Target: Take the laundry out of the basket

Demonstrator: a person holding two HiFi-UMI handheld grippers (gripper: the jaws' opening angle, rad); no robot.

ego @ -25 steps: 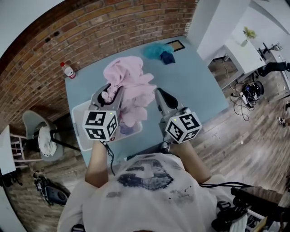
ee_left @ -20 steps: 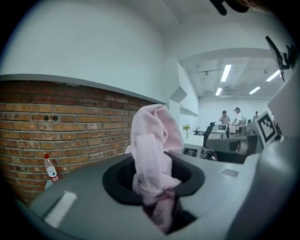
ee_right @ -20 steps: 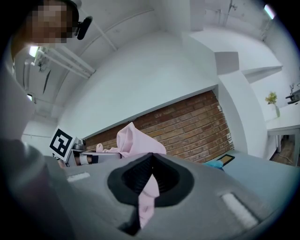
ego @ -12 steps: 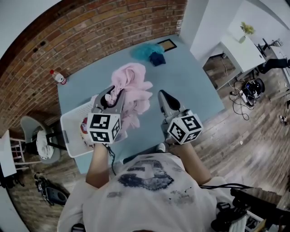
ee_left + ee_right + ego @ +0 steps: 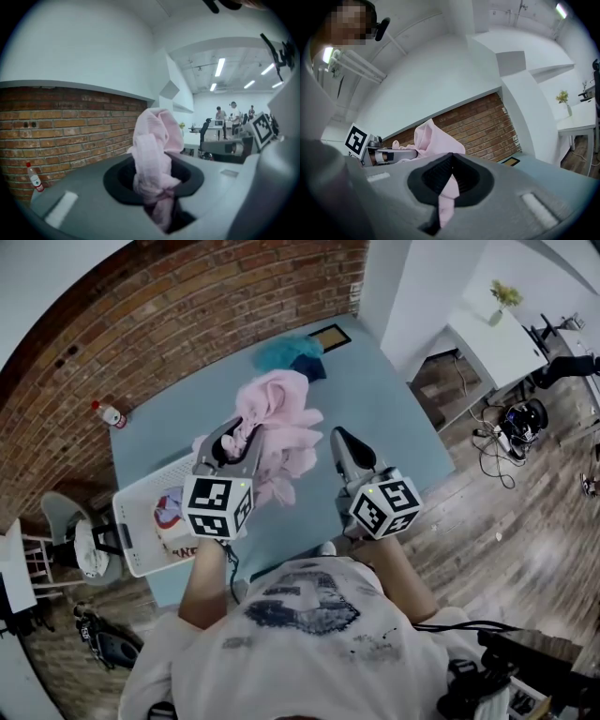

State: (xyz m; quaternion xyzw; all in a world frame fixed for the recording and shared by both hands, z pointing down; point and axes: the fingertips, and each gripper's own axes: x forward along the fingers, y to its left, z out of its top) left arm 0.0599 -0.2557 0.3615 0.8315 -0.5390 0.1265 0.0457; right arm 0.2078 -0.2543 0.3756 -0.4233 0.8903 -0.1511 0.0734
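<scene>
A pink garment (image 5: 278,420) hangs bunched between both grippers above the blue table (image 5: 380,413), to the right of the white laundry basket (image 5: 129,524). My left gripper (image 5: 234,435) is shut on a thick wad of the pink garment (image 5: 153,154); its jaws have just been closing a little with that cloth between them. My right gripper (image 5: 336,439) is shut on a thin strip of the same garment (image 5: 446,187). The left gripper (image 5: 388,155) also shows in the right gripper view, with pink cloth over it. Another piece of laundry (image 5: 174,517) lies in the basket.
A teal cloth (image 5: 284,351) and a dark blue cloth (image 5: 314,367) lie at the table's far end beside a small framed picture (image 5: 330,336). A bottle (image 5: 110,414) stands at the far left corner by the brick wall. A chair (image 5: 82,542) stands left of the table.
Both grippers have carried the pink garment to the right, from above the basket to above the bare table. The basket now lies clear to the left of the garment.
</scene>
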